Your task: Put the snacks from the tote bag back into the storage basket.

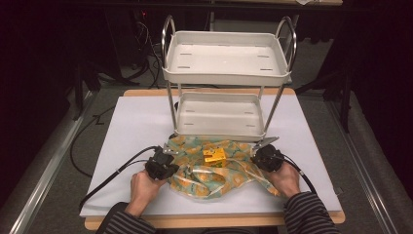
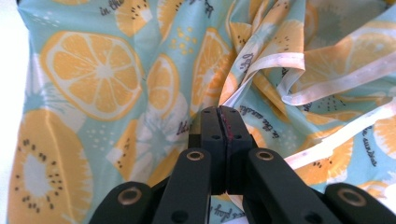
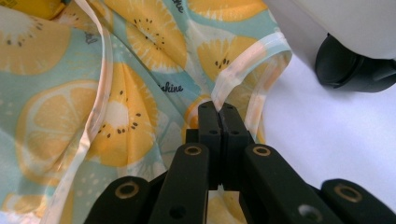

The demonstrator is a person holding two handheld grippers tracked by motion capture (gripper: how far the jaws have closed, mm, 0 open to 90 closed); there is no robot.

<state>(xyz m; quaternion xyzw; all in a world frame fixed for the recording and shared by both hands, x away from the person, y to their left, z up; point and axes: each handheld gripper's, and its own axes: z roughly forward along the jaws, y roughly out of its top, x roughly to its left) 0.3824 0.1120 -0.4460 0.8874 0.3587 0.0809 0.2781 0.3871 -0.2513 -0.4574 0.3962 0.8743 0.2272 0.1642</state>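
This looks like a lab or recording studio rather than a home. A flat white board (image 1: 131,126) lies on a light wooden table (image 1: 204,222) as a plain work surface, and everything around it is dark, with black walls or drapes. Black cables (image 1: 83,141) trail over the grey carpeted floor (image 1: 63,161), and more wiring hangs in the shadows behind. A metal rail (image 1: 44,170) runs along the floor at the left. On the board stands a small white two-tier trolley with chrome tube handles (image 1: 226,58), set out like a prop.
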